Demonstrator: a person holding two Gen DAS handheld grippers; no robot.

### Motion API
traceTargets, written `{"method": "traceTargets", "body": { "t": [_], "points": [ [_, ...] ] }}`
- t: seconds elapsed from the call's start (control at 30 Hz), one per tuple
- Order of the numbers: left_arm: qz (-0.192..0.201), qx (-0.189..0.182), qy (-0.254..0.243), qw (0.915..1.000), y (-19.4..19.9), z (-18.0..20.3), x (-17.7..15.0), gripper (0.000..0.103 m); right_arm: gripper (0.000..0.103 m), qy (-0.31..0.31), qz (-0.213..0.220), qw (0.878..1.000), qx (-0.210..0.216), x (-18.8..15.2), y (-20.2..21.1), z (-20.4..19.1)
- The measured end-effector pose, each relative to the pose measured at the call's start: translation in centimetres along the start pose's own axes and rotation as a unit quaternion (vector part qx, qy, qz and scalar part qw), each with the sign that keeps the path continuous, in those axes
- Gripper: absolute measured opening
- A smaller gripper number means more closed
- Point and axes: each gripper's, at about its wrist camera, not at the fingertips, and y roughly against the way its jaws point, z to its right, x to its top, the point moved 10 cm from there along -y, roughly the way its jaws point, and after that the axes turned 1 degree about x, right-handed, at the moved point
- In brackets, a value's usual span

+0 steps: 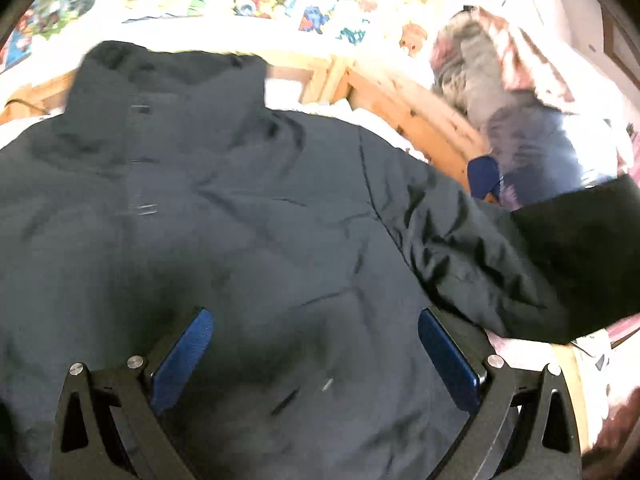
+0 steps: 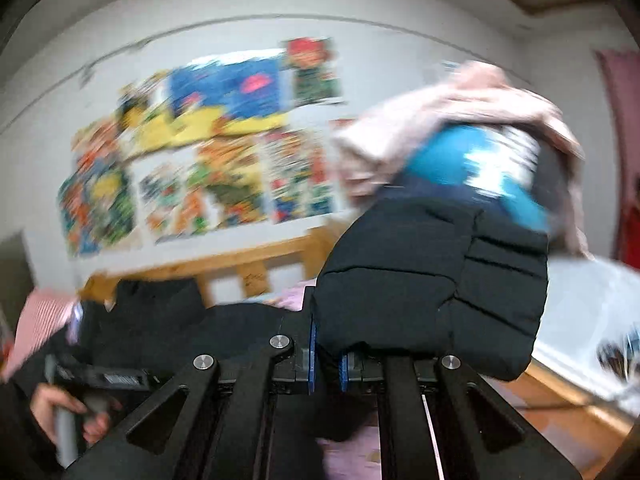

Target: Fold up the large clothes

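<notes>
A large dark puffy jacket (image 1: 224, 216) lies spread front-up on the bed, collar toward the far wall. My left gripper (image 1: 316, 316) hovers open just over its lower body, blue pads (image 1: 188, 352) wide apart with nothing between them. The jacket's right sleeve (image 1: 520, 248) is lifted off to the right. In the right wrist view my right gripper (image 2: 326, 344) is shut on that black quilted sleeve (image 2: 432, 280), which bulges above the nearly closed jaws. A hand holding the left gripper's handle (image 2: 80, 404) shows at the lower left.
A wooden bed frame (image 1: 412, 108) runs behind and to the right of the jacket. A heap of pink, grey and blue clothes (image 2: 472, 148) hangs over its rail. Colourful posters (image 2: 208, 144) cover the wall. Pink bedding (image 2: 352, 460) lies under the jacket.
</notes>
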Motion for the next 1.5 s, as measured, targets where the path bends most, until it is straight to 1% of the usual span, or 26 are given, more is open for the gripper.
{"method": "traceTargets", "body": {
  "t": [0.1,0.2,0.27,0.3,0.37,0.47,0.53,0.57,0.6,0.63,0.67,0.7,0.8,0.83,0.87,0.97,1.0,1.1,1.13,1.17,1.2,1.23,1.27,1.33,1.4,1.5],
  "points": [
    [0.013,-0.017,0.024,0.9995,3.8,-2.6,-0.9,0.103,0.008,0.04,-0.039,0.997,0.049,-0.9,-1.0,-4.9],
    [0.031,-0.044,0.053,0.9972,7.3,-5.2,-2.3,0.103,0.008,0.073,-0.073,0.991,0.085,-3.8,-1.3,-8.7],
    [0.041,-0.066,0.069,0.9946,8.4,-6.2,-2.7,0.103,0.008,0.094,-0.096,0.985,0.107,-5.7,-1.7,-11.3],
    [0.045,-0.073,0.072,0.9937,8.7,-6.5,-2.8,0.103,0.008,0.106,-0.114,0.98,0.12,-6.7,-2.0,-12.9],
    [0.054,-0.09,0.078,0.9915,9.5,-7.2,-3.2,0.103,0.008,0.133,-0.143,0.971,0.14,-9.7,-2.0,-14.7],
    [0.059,-0.118,0.093,0.9869,9.8,-7.7,-3.8,0.103,0.009,0.187,-0.177,0.954,0.152,-14.1,-1.9,-17.1],
    [0.056,-0.141,0.108,0.9824,9.5,-8.2,-4.4,0.103,0.014,0.216,-0.204,0.941,0.16,-16.7,-1.7,-18.4],
    [0.054,-0.148,0.115,0.9808,9.0,-8.2,-4.5,0.103,0.022,0.222,-0.218,0.936,0.166,-17.5,-1.7,-19.1],
    [0.048,-0.159,0.124,0.9783,8.5,-8.3,-4.7,0.103,0.034,0.222,-0.234,0.93,0.174,-18.3,-1.7,-19.6],
    [0.04,-0.169,0.132,0.9759,8.0,-8.3,-5.0,0.103,0.04,0.22,-0.244,0.927,0.183,-19.0,-1.4,-19.8],
    [0.034,-0.177,0.135,0.9744,7.7,-8.2,-5.2,0.103,0.052,0.218,-0.248,0.925,0.187,-19.3,-1.2,-19.9],
    [0.024,-0.187,0.137,0.9724,7.0,-8.0,-5.3,0.103,0.06,0.217,-0.25,0.924,0.193,-19.5,-0.8,-20.0],
    [0.002,-0.208,0.146,0.9671,4.9,-7.9,-5.7,0.103,0.063,0.22,-0.256,0.915,0.22,-20.0,1.0,-20.3],
    [-0.007,-0.207,0.149,0.9669,4.2,-8.0,-5.9,0.103,0.063,0.221,-0.258,0.914,0.224,-20.1,1.8,-19.9],
    [-0.023,-0.19,0.154,0.9692,3.0,-8.3,-6.3,0.103,0.063,0.22,-0.258,0.913,0.226,-20.2,2.4,-19.4],
    [-0.051,-0.138,0.168,0.9747,0.3,-9.6,-7.4,0.103,0.063,0.208,-0.257,0.916,0.225,-20.2,4.6,-17.2],
    [-0.06,-0.125,0.174,0.9748,-0.5,-10.0,-7.8,0.103,0.063,0.2,-0.257,0.919,0.221,-20.3,5.5,-16.2],
    [-0.059,-0.12,0.175,0.9755,-1.7,-9.9,-7.7,0.1,0.063,0.166,-0.263,0.926,0.216,-19.9,5.7,-13.6],
    [-0.052,-0.115,0.171,0.9771,-1.9,-9.8,-7.5,0.085,0.063,0.151,-0.264,0.928,0.214,-19.7,6.2,-12.8],
    [-0.051,-0.109,0.168,0.9784,-1.8,-9.7,-7.3,0.063,0.063,0.138,-0.263,0.931,0.21,-19.5,6.3,-12.0],
    [-0.053,-0.095,0.165,0.9803,-2.1,-9.7,-7.1,0.05,0.063,0.125,-0.259,0.936,0.204,-19.2,6.7,-11.2],
    [-0.054,-0.083,0.161,0.982,-2.2,-9.7,-7.1,0.035,0.063,0.118,-0.256,0.938,0.2,-18.7,6.2,-10.8],
    [-0.051,-0.068,0.156,0.9842,-2.1,-9.7,-7.1,0.024,0.063,0.111,-0.253,0.941,0.195,-18.4,6.1,-10.2],
    [-0.031,-0.053,0.135,0.9889,-1.3,-9.1,-6.5,0.011,0.063,0.097,-0.248,0.947,0.18,-18.1,6.3,-9.0],
    [-0.005,-0.038,0.113,0.9929,0.2,-8.7,-5.6,0.007,0.063,0.086,-0.249,0.949,0.172,-17.8,5.0,-8.4],
    [0.054,-0.007,0.066,0.9963,3.9,-7.9,-3.5,0.005,0.063,0.066,-0.245,0.955,0.155,-17.0,3.9,-7.1]
  ]
}}
